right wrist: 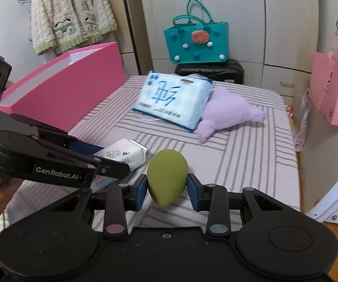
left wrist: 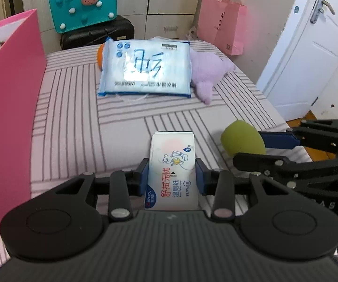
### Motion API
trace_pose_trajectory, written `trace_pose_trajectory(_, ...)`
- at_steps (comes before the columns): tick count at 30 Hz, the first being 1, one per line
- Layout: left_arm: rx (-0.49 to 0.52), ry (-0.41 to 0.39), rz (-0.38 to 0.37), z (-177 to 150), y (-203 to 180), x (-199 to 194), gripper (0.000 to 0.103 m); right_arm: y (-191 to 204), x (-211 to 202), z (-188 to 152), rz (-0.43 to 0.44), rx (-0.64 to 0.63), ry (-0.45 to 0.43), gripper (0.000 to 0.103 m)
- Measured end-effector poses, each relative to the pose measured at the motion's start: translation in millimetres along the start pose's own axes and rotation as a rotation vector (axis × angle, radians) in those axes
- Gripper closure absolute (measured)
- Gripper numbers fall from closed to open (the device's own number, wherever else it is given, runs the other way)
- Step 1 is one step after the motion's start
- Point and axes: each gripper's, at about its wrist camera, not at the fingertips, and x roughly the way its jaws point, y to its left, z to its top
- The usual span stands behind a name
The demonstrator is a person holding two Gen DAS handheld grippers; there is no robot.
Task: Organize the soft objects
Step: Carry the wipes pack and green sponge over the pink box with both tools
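My left gripper [left wrist: 172, 176] is shut on a small white pack of wet wipes [left wrist: 172, 164], held just above the striped bed; the pack also shows in the right wrist view [right wrist: 122, 154]. My right gripper [right wrist: 167, 185] is shut on a green egg-shaped sponge [right wrist: 167, 176], which also shows in the left wrist view [left wrist: 243, 141]. A large blue tissue pack [left wrist: 145, 69] lies further back, leaning on a purple plush toy [left wrist: 209, 70]. An orange object [left wrist: 100, 54] peeks out behind the pack.
A pink box [right wrist: 63, 89] stands on the bed's left side, with something white inside. Behind the bed are a black suitcase [left wrist: 96, 33] with a teal bag [left wrist: 84, 4] on it. A pink paper bag [left wrist: 223, 23] hangs at right, near a white door [left wrist: 310, 47].
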Motion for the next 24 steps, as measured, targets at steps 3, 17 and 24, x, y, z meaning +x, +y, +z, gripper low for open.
trace_pose_trajectory(3, -0.004, 0.005, -0.007, -8, 4, -12, 0.065, 11, -6, 0, -0.003, -0.011, 0.014, 0.062)
trace_pose_trajectory(17, 0.15, 0.04, -0.007, -37, 22, -98, 0.065, 71, -27, -1, 0.12, -0.023, 0.068, 0.062)
trace_pose_trajectory(24, 0.097, 0.039, 0.001, -56, 48, -141, 0.065, 102, -28, 7, 0.206, -0.046, 0.085, 0.061)
